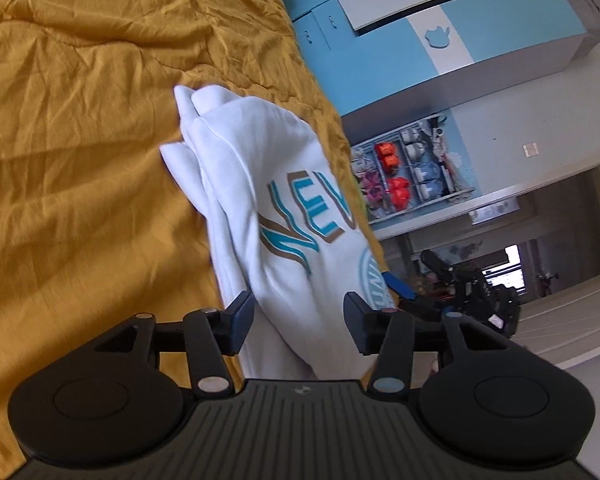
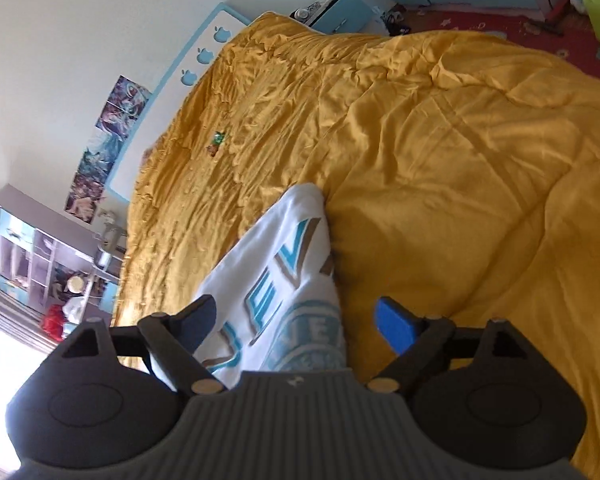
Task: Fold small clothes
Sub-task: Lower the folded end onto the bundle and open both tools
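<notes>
Yellow quilt (image 1: pixel 80 168) covers the bed you are working on, with a blue wardrobe (image 1: pixel 380 40) beyond its edge. Your white printed T-shirt (image 1: pixel 268 184) lies bunched in long folds on that quilt, close to the bed's edge on the wardrobe side, its lettering facing up. Your left gripper (image 1: pixel 299 322) has its jaws apart with the near end of the shirt lying between them, the pads not pressing on it. Your right gripper (image 2: pixel 296 322) has its jaws spread wide, likewise astride the cloth without gripping. The shirt looks only gathered, not yet squared, so the fold is probably at an early stage. To do it well, take a single layer at the hem corners, not the whole bunch, spread it flat away from the edge, then fold along the print.
</notes>
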